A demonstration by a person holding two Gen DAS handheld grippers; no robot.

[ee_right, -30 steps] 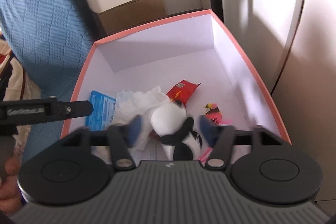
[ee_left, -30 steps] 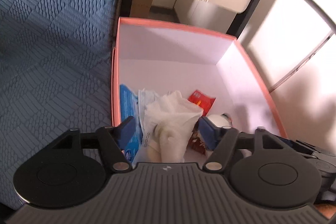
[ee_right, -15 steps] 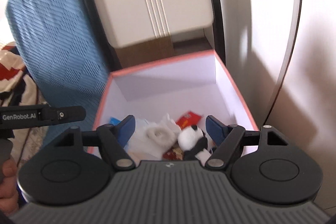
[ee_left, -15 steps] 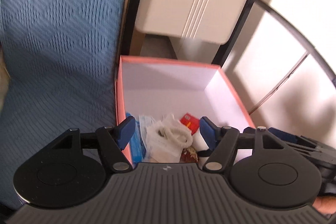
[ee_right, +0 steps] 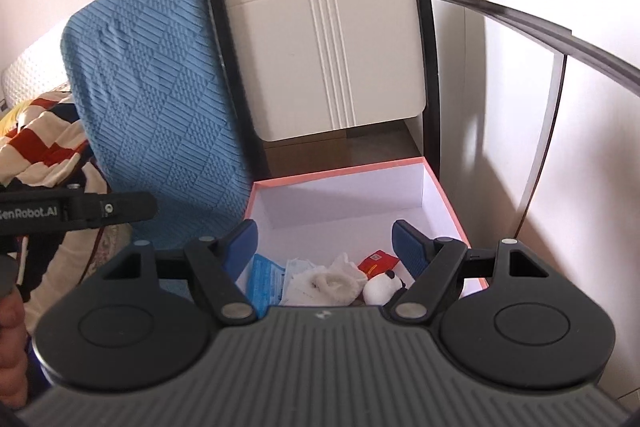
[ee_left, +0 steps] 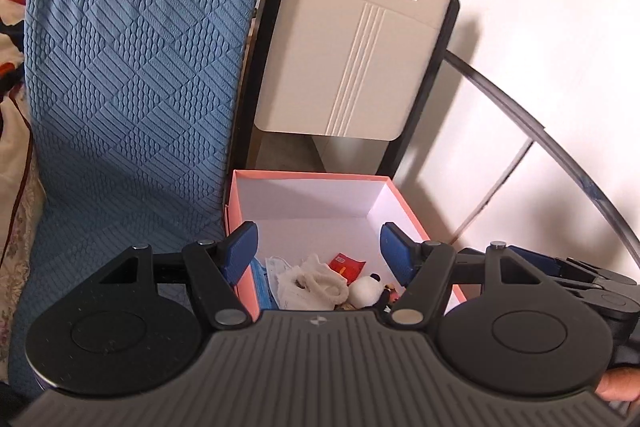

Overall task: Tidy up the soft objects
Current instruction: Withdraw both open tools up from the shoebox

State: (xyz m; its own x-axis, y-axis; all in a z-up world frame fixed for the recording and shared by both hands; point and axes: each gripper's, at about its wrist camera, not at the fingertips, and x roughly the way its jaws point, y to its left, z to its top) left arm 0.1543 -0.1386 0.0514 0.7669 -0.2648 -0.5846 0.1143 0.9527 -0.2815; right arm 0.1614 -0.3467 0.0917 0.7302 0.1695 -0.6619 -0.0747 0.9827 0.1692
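You have drawn both grippers up and back from the box (ee_left: 404, 203) over the last second; a second ago each wrist view was filled by the box interior, now the blue cushion (ee_left: 132, 75) and the beige chair back (ee_left: 352, 55) behind it show almost whole. The box sits on the floor between cushion and wall, its pink rim open to the top. Left gripper (ee_left: 318, 251): tongs apart, nothing between the pads, same gap as before. Right gripper (ee_right: 325, 247): tongs apart, also empty, gap unchanged. The soft things lie together at the near end of the box floor: blue packet (ee_right: 266, 277) leftmost, clear wrapper (ee_right: 298, 269) next, white sock (ee_right: 340, 279) bunched in the middle, panda toy (ee_right: 384, 285) just to its right, red packet (ee_right: 374, 261) behind the panda. Judgement: everything visible is already in the box and both hands have left it empty, so this deposit reads as finished; whether more items wait elsewhere cannot be told from here.
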